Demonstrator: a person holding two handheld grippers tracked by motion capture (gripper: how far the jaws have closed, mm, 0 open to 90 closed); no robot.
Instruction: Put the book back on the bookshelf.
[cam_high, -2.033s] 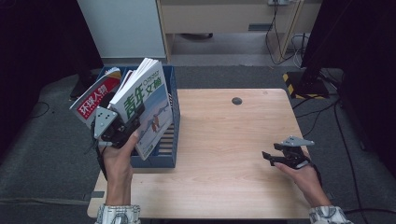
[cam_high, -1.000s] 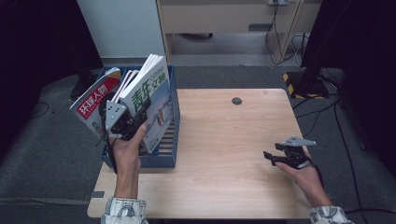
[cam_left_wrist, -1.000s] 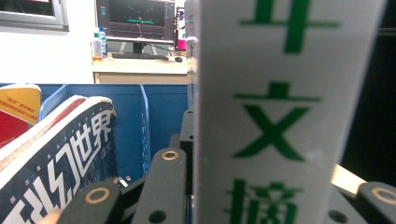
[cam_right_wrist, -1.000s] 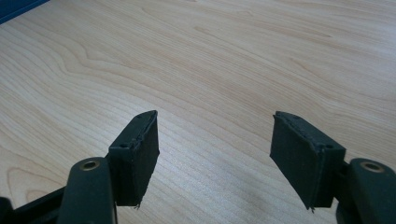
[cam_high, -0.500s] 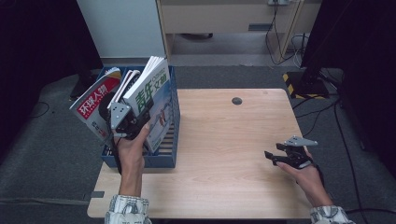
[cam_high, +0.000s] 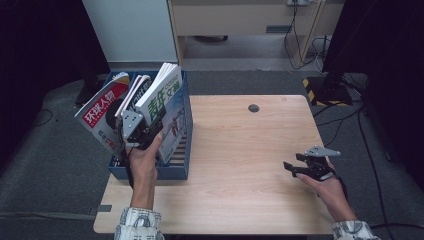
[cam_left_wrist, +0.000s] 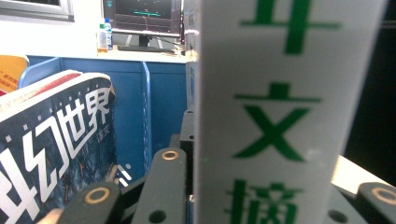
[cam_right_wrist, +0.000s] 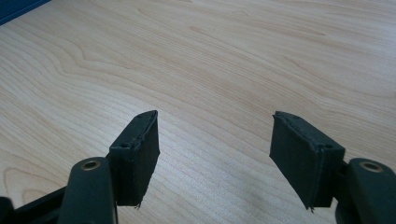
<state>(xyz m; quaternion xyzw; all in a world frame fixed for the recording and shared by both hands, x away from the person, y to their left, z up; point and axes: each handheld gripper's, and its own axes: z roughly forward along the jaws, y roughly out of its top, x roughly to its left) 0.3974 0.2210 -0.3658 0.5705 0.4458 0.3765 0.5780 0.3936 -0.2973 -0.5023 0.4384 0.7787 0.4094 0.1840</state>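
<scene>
Left tongs (cam_high: 145, 136) were clamped on the green-lettered magazine (cam_high: 167, 107), which stood tilted in the blue box (cam_high: 182, 172) at the table's left edge. Right tongs (cam_high: 300, 169) sat open and empty over the bare table (cam_high: 240, 150). The magazine looked nearly put away. Its bottom edge was hidden, so I could not tell if it touched the box floor.

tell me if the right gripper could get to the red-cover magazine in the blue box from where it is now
Probably not directly. The right gripper sits open over the table's right side, while the red-cover magazine leans at the blue box's far left, behind the left gripper and the green-lettered magazine it grips.
</scene>
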